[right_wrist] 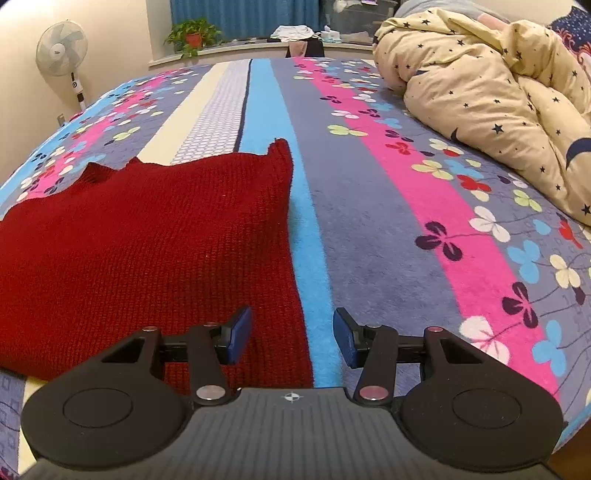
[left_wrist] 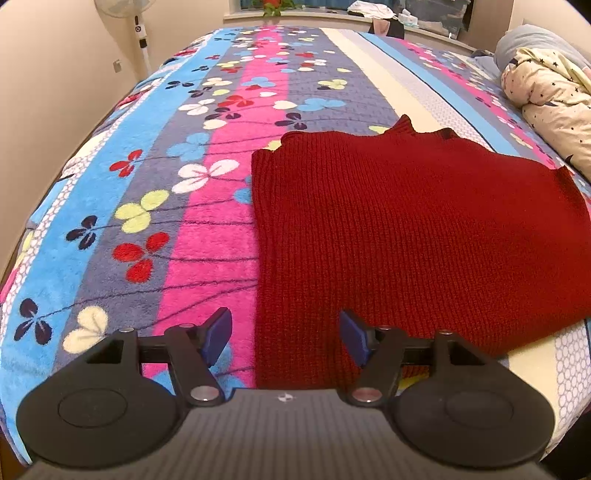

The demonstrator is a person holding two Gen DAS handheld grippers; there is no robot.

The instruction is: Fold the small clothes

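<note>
A dark red knitted garment (left_wrist: 406,229) lies flat on the flowered bedspread (left_wrist: 147,184), its neck end toward the far side. My left gripper (left_wrist: 284,338) hovers open over the garment's near left corner, one blue pad (left_wrist: 218,334) over the bedspread and the other over the knit. In the right wrist view the same red garment (right_wrist: 140,251) fills the left half. My right gripper (right_wrist: 291,334) stands open above its near right edge, the left pad (right_wrist: 238,332) over the knit, the right pad over the blue stripe. Nothing is pinched by either one.
A cream star-printed duvet (right_wrist: 498,110) is heaped at the right side of the bed. A standing fan (right_wrist: 62,51) is by the left wall. A potted plant (right_wrist: 192,35) and some clutter sit on the window ledge beyond the bed.
</note>
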